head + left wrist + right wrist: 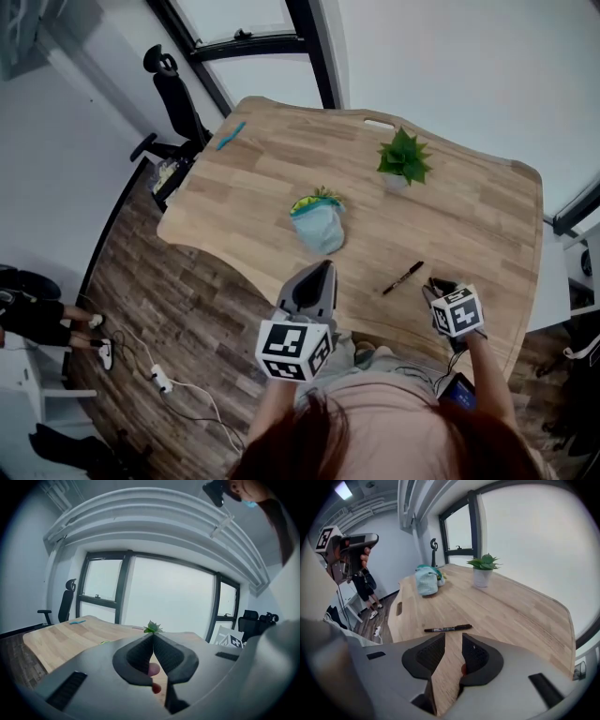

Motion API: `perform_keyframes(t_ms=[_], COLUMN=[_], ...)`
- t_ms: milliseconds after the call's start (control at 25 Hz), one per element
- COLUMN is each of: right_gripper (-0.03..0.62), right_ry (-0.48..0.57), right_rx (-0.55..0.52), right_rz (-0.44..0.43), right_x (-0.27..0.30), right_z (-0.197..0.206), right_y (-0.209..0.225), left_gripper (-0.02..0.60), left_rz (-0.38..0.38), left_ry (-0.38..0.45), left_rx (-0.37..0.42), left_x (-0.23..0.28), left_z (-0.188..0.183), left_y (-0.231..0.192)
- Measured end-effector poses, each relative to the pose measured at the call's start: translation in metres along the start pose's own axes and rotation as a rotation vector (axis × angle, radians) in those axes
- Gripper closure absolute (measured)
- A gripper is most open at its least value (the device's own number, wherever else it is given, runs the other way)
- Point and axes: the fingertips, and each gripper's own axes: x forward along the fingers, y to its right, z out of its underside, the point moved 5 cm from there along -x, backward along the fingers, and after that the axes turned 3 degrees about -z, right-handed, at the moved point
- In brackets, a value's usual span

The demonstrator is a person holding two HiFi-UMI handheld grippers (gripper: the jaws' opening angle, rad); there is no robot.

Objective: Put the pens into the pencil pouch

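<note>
A black pen (403,277) lies on the wooden table (469,216), near its front right. In the right gripper view that pen (447,628) lies crosswise just beyond my right gripper (453,637), which is open with only bare wood between its jaws. In the head view the right gripper (433,289) is just right of the pen. A light blue pencil pouch (318,223) with a green and yellow top sits mid-table. My left gripper (323,267) is shut and empty, raised over the front edge and pointing toward the pouch. A teal pen (231,135) lies at the far left corner.
A small potted plant (404,159) stands behind the pouch to the right. An office chair (173,94) is by the table's far left corner. A person (37,314) stands on the floor at left, and a power strip (159,378) with a cable lies there.
</note>
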Motion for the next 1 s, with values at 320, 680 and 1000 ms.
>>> perform_keyframes(t_ms=[320,680,1000], right_gripper=[0.488,0.488,0.499], right_ry=[-0.137,-0.214,-0.217], right_rx=[0.048,0.139,0.173], right_rz=[0.076,0.118,0.146], right_x=[0.035,0.051,0.055], right_z=[0.021,0.032,0.035], right_y=[0.024,0.03,0.032], left_gripper=[0.58,0.58,0.578], left_rz=[0.03,0.036,0.049], left_ry=[-0.021,-0.051,-0.064], left_rx=[0.015,-0.011,-0.024], left_x=[0.02,0.041,0.055], left_z=[-0.009,-0.009,-0.009], left_y=[-0.03,-0.072,-0.098])
